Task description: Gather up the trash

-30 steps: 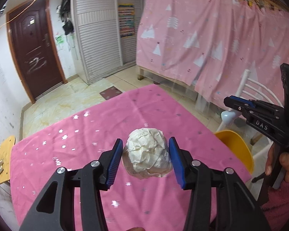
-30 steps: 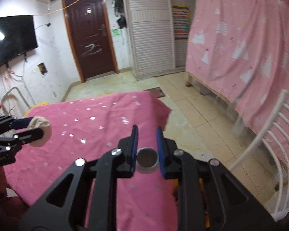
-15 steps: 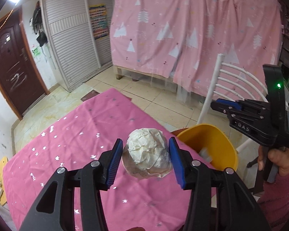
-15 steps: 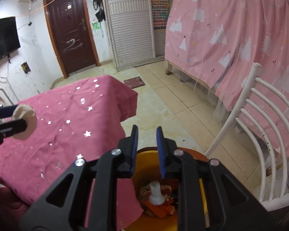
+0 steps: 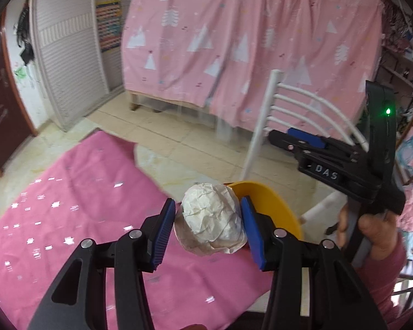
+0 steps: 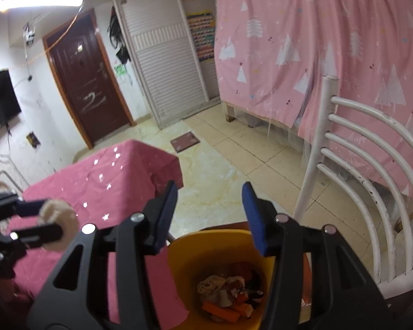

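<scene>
A crumpled white paper ball (image 5: 210,217) sits between the blue pads of my left gripper (image 5: 208,206), which is shut on it above the edge of the pink starred tablecloth (image 5: 82,192). Just behind the ball stands a yellow bin (image 5: 264,200). My right gripper (image 6: 209,192) hovers over that yellow bin (image 6: 206,250). Its jaws are opening and nothing is between them. Mixed trash (image 6: 231,294) lies at the bin's bottom. The right wrist view also shows the left gripper (image 6: 33,220) with the paper ball (image 6: 59,221) at the far left.
A white slatted chair (image 6: 358,165) stands right of the bin, with a pink curtain (image 6: 303,41) behind it. The tiled floor (image 6: 234,151) lies beyond the table's corner. A person's hand (image 5: 371,228) holds the right gripper (image 5: 303,137).
Both grippers swung right from over the table toward the yellow bin. The right gripper's small white cup dropped into the bin and its jaws spread apart. The left still grips the ball.
</scene>
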